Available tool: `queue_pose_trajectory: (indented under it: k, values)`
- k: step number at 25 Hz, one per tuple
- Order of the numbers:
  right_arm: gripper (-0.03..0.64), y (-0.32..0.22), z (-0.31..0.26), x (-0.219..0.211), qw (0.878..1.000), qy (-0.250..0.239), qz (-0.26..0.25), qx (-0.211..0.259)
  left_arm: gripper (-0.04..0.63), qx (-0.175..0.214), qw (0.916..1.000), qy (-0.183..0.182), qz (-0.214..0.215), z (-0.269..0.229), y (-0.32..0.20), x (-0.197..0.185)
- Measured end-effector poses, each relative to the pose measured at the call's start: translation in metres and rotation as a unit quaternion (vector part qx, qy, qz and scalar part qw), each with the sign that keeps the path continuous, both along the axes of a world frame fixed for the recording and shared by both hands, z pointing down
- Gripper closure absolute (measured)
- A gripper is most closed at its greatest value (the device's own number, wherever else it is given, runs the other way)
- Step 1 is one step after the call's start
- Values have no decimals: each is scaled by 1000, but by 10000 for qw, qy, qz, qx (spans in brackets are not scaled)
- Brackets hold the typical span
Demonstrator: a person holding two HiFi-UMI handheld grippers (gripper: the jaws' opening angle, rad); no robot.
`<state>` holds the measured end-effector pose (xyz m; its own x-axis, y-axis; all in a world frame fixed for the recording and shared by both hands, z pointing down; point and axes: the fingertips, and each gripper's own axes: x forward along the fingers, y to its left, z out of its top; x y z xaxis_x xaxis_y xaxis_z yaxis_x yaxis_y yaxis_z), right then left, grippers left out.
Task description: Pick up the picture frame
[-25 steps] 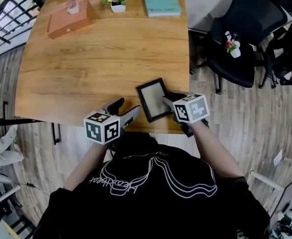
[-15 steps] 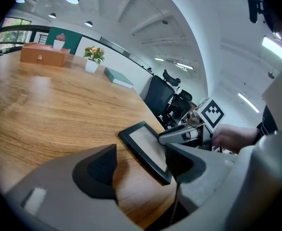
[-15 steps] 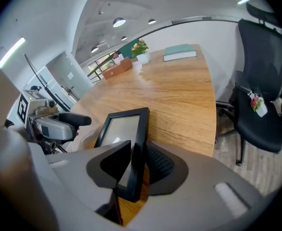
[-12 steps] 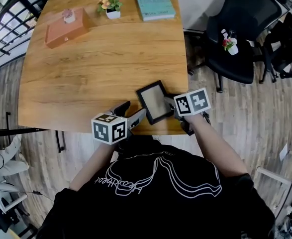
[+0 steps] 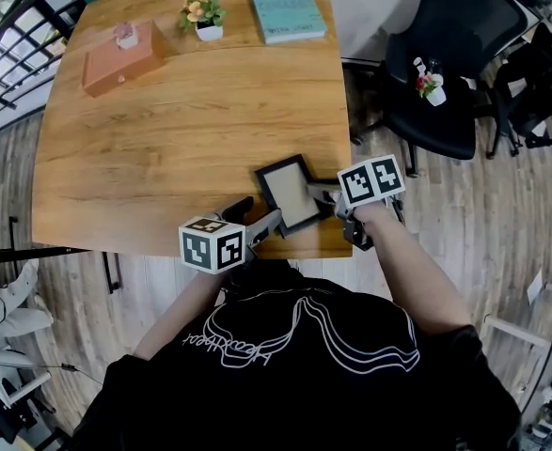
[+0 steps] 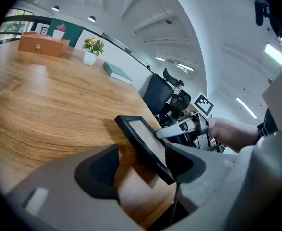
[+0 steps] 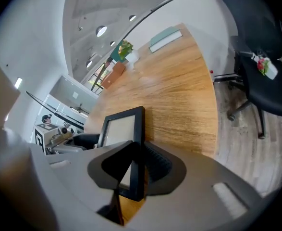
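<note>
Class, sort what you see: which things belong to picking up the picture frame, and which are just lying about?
Part of the job:
black-rimmed picture frame
right gripper, shut on its edge
left gripper, open near its corner

Just lying about:
orange-brown box
flowers in a white pot
teal book
black office chair

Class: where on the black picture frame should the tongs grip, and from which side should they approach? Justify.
Grip the narrow black border along the picture frame's right edge, approaching from the table's right side. The frame is thin and flat, and that edge sits near the table edge, so the tongs can straddle it, as the right gripper does.
</note>
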<state>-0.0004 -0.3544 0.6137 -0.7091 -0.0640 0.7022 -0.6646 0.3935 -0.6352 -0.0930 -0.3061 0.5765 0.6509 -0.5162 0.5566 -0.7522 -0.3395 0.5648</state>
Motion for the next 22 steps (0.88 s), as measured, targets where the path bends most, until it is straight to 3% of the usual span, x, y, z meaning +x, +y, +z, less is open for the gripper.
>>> queue_pose_trajectory:
  k: [13, 22]
  values:
    - [515, 0, 0, 0, 9992, -334, 56, -201, 364, -438, 9987, 159, 224, 12, -13, 28]
    - [512, 1, 0, 0, 9994, -297, -17, -182, 417, -699, 9970, 258, 187, 10, -16, 30]
